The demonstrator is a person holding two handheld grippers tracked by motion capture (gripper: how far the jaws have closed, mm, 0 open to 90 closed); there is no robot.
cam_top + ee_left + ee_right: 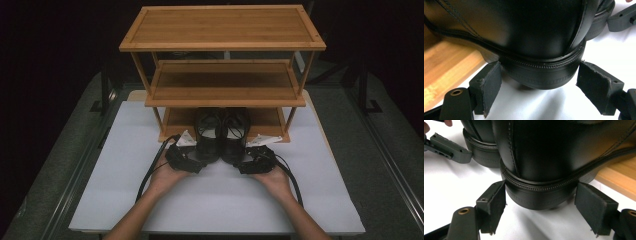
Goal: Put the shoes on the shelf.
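Observation:
A pair of black leather shoes stands side by side, toes on the bottom shelf [270,121] of a bamboo rack, heels out over the white board. My left gripper [201,159] is behind the left shoe [209,131]. In the left gripper view it [539,66] is open, its pads [489,86] either side of that shoe's heel [541,75]. My right gripper [244,164] is behind the right shoe [235,131]. It [541,186] is open too and straddles that heel [536,197]. Neither heel is squeezed.
The three-shelf bamboo rack [222,25] stands at the back of the white board [115,170]; its upper two shelves are bare. Grey carpet strips and dark metal rails flank the board. Each gripper view shows the other gripper's jaw [621,17] [449,147] beside the neighbouring heel.

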